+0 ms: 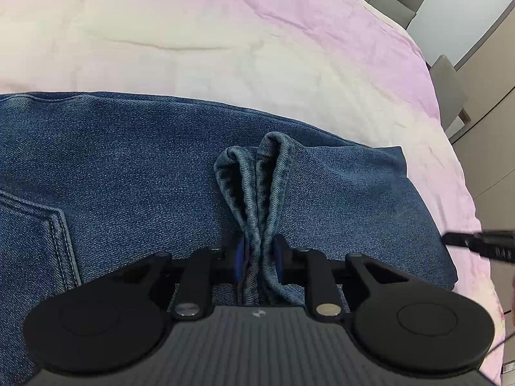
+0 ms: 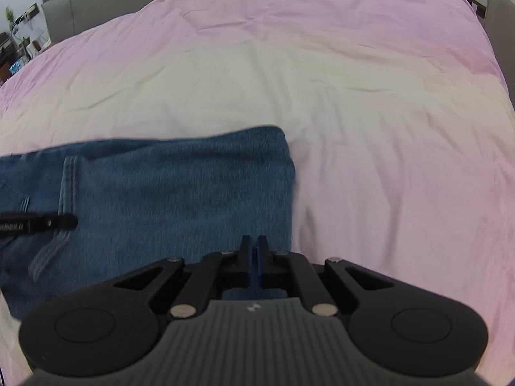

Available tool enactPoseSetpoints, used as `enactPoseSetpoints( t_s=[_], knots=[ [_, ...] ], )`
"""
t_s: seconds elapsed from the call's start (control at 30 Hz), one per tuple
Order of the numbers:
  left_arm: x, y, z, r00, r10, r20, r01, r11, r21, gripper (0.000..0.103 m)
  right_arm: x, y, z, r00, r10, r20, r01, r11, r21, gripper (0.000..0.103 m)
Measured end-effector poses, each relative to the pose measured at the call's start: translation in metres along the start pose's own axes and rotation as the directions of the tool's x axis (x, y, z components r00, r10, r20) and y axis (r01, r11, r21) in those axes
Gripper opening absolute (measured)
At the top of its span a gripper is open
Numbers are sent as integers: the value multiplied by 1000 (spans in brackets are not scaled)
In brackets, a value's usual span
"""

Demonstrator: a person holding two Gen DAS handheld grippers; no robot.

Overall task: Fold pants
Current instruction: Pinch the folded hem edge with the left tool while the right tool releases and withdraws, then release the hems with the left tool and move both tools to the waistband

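Observation:
Blue denim pants [image 1: 128, 167] lie folded on a pink and cream bed cover [image 1: 225, 48]. My left gripper [image 1: 259, 257] is shut on a bunched hem of the pants [image 1: 260, 180], which sticks up between the jaws. A back pocket [image 1: 35, 241] shows at the left. In the right wrist view the pants [image 2: 177, 186] lie to the left, their right edge near the gripper. My right gripper [image 2: 256, 251] is shut with nothing visible between the jaws, over the pants' right edge. The left gripper's finger [image 2: 38, 222] shows at the left edge.
A grey headboard [image 2: 74, 6] stands at the far side of the bed. A grey chair [image 1: 450, 96] and wardrobe panels [image 1: 492, 112] stand to the right. A cluttered shelf [image 2: 13, 41] sits at far left. The right gripper's tip [image 1: 476, 241] shows at the right edge.

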State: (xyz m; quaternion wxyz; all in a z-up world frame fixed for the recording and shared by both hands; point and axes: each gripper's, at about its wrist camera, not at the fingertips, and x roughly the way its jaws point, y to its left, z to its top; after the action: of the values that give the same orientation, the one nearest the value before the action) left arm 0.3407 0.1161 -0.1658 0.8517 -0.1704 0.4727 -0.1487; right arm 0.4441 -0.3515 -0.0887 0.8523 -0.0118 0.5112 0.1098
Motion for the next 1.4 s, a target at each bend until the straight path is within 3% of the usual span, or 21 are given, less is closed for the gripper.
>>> enactPoseSetpoints(
  t_s=[0.23,0.43,0.53,0.6,0.73,0.87,1.03,1.13,1.4],
  knots=[
    [4,-8,4,999,38,-24,-38,999,25,27,26,3,-43,994,-91,-62,85,992,-92,0],
    [-4,-25,9,995,91,-29,-90,995,51,31,20,18,-34,985,-153,-75,141,981,-136,0],
    [-18,-41,2,987,157,-35,-151,980,132,32,2,27,-35,983,-179,-46,170,973,-154,0],
    [-33,-50,-7,989,148,-12,-144,972,184,32,-12,35,-38,985,-169,-28,162,973,-163,0],
    [-52,-64,-22,996,90,-10,-86,976,200,31,-26,51,-49,988,-153,-11,147,967,-207,0],
    [-43,-69,-39,990,137,-37,-125,963,239,30,-24,56,-58,990,-137,-16,129,964,-232,0],
    [-28,-51,-51,990,131,-44,-122,979,165,29,11,56,-69,986,-152,-69,132,962,-237,0],
    [-25,-51,-66,989,146,5,-144,974,175,29,27,51,-83,977,-169,-127,137,965,-225,0],
    [-61,-43,-77,983,166,79,-168,986,13,36,5,62,-79,981,-151,-118,129,975,-181,2]
  ],
)
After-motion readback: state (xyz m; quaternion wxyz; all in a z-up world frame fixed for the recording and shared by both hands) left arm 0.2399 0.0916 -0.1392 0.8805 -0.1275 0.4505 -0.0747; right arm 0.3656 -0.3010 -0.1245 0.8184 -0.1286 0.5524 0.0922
